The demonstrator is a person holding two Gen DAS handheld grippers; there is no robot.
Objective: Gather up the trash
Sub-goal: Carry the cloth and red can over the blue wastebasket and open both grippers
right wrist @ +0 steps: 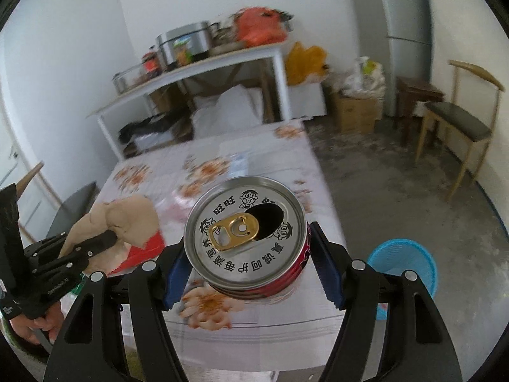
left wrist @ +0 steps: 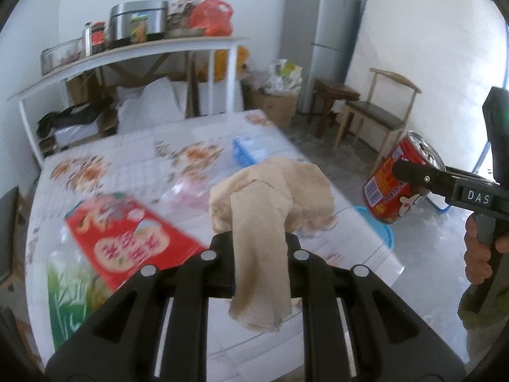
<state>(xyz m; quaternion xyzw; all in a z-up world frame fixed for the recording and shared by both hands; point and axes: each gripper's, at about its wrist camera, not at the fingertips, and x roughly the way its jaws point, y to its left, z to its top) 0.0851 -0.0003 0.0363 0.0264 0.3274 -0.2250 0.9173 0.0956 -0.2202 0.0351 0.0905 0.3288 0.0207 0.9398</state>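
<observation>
Carry-off, both grippers loaded, above table's right edge.
Left gripper [left wrist: 259, 238] pinches crumpled tissue [left wrist: 270, 191]; right gripper [right wrist: 251, 264] clamps opened can [right wrist: 245, 226] (keep upright) until over blue basket [right wrist: 404, 264].

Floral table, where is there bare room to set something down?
The floral table is barest at its far end, beyond the blue packet, and on its near right corner beside the blue bin. The near left is crowded: red box, green-printed bag, clear wrappers in the middle.

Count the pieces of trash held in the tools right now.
2: a crumpled tissue in the left tool, and an opened red can in the right tool.
</observation>
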